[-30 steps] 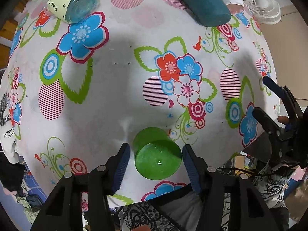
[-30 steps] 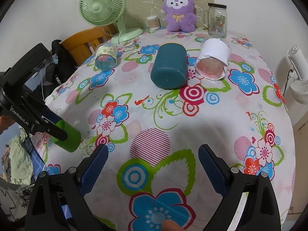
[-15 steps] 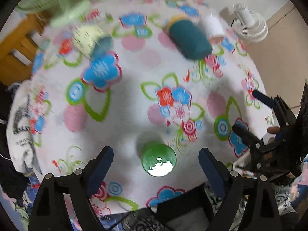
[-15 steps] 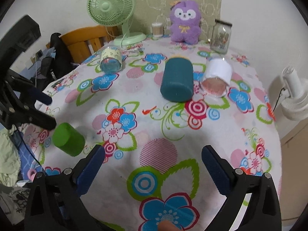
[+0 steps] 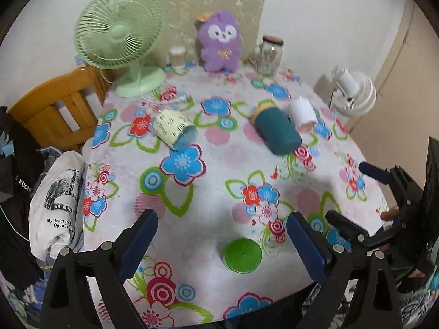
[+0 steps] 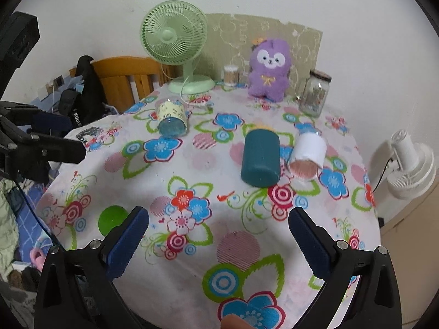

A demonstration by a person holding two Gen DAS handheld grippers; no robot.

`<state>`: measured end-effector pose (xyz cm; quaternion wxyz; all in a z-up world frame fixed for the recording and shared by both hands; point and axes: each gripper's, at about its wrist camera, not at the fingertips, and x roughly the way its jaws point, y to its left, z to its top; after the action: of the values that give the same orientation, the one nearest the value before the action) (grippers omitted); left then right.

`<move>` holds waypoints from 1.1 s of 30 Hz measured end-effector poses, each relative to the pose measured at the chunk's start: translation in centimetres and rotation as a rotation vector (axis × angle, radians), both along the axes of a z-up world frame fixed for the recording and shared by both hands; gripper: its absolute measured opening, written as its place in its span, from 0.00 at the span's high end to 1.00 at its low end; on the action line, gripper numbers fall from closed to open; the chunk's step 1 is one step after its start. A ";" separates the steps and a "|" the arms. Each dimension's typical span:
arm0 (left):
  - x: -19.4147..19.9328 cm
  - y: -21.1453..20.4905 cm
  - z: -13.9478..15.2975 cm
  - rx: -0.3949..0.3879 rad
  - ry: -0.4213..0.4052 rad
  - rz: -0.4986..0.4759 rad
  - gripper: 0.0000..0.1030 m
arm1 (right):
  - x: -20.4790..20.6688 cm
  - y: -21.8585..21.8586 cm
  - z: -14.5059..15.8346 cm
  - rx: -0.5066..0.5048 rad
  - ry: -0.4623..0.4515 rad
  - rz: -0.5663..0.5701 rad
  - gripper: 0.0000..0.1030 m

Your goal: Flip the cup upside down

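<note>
A green cup (image 5: 242, 255) stands upside down, flat base up, near the front edge of the flowered table (image 5: 219, 181). My left gripper (image 5: 223, 246) is open and empty, raised above and behind the cup, apart from it. In the right wrist view the cup (image 6: 112, 219) shows partly behind my left finger. My right gripper (image 6: 219, 244) is open and empty over the table's near right side. It also shows in the left wrist view (image 5: 354, 197) at the right edge.
A teal cup (image 5: 275, 130), a white cup (image 5: 301, 113) and a printed clear cup (image 5: 175, 131) lie on their sides mid-table. A green fan (image 5: 120, 44), purple plush (image 5: 219, 44) and glass jar (image 5: 270, 54) stand at the back. A wooden chair (image 5: 57, 109) stands left.
My left gripper has let go of the green cup, opened wide and drawn up and back. The cup stays standing base-up. My right gripper has risen a little.
</note>
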<state>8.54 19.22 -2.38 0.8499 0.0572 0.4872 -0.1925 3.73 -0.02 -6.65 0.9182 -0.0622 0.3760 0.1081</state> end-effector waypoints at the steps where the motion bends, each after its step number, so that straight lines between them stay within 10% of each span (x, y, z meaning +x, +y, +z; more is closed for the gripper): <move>1: -0.1 0.2 0.1 -0.007 -0.007 0.005 0.06 | 0.0 0.2 0.2 0.002 -0.004 0.004 0.00; 19: -1.2 3.2 0.0 -0.114 -0.140 0.132 0.05 | -0.4 2.2 3.2 -0.014 -0.107 -0.052 0.00; 33: -3.8 4.6 3.1 -0.182 -0.443 0.341 0.02 | -3.6 3.7 10.4 0.024 -0.376 -0.142 0.00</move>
<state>4.69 23.85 0.77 0.9573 -0.0613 0.2731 -0.0728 0.09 3.64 3.75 0.9782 -0.0437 0.2002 0.0339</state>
